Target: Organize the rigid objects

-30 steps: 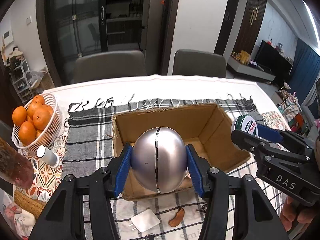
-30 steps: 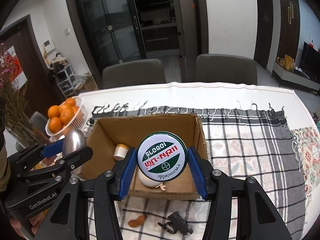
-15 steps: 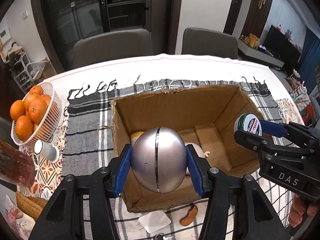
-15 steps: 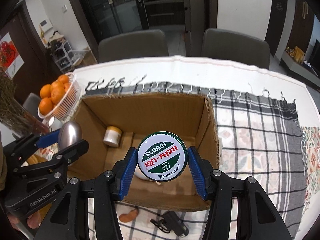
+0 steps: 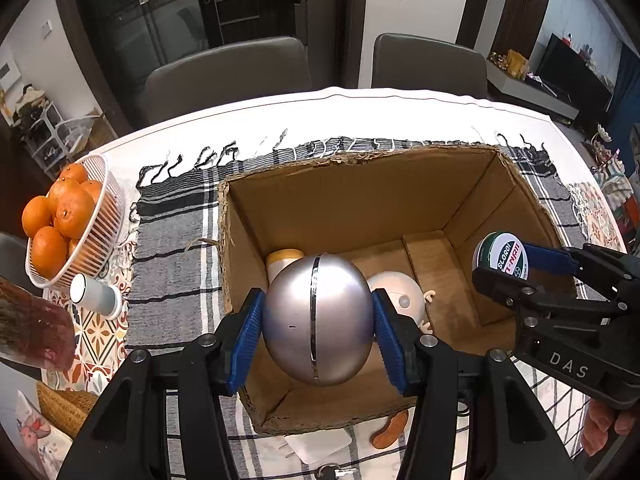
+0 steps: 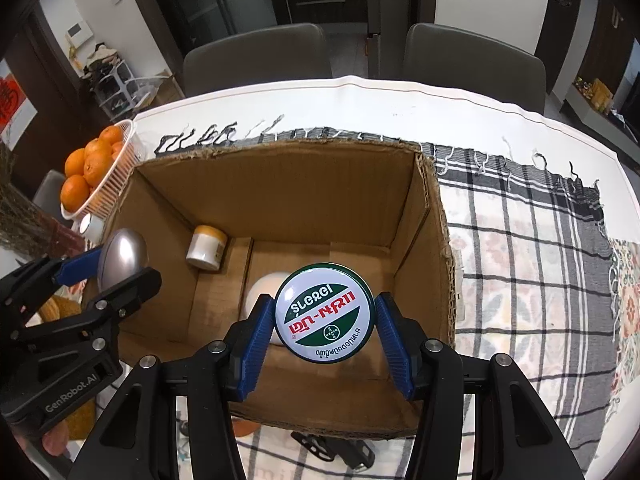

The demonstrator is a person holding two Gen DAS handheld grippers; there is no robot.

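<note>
My left gripper [image 5: 318,320] is shut on a silver egg-shaped object [image 5: 318,316], held over the front left of the open cardboard box [image 5: 360,196]. My right gripper [image 6: 325,318] is shut on a round green-and-white tin [image 6: 325,312], held over the same box [image 6: 280,184] near its front. In the left wrist view the tin [image 5: 502,256] hangs at the box's right wall. On the box floor lie a small white jar with a yellow lid [image 6: 206,248] and a round white object [image 6: 264,292], partly hidden behind the tin.
A white basket of oranges [image 5: 66,216] and a small white cup [image 5: 94,290] stand left of the box. A checked cloth [image 6: 532,248] covers the table. A white charger [image 5: 320,446] and a brown piece [image 5: 390,428] lie in front of the box. Two chairs stand beyond the table.
Both grippers have sunk and tipped downward over the box with their objects still gripped. More of the box floor shows now.
</note>
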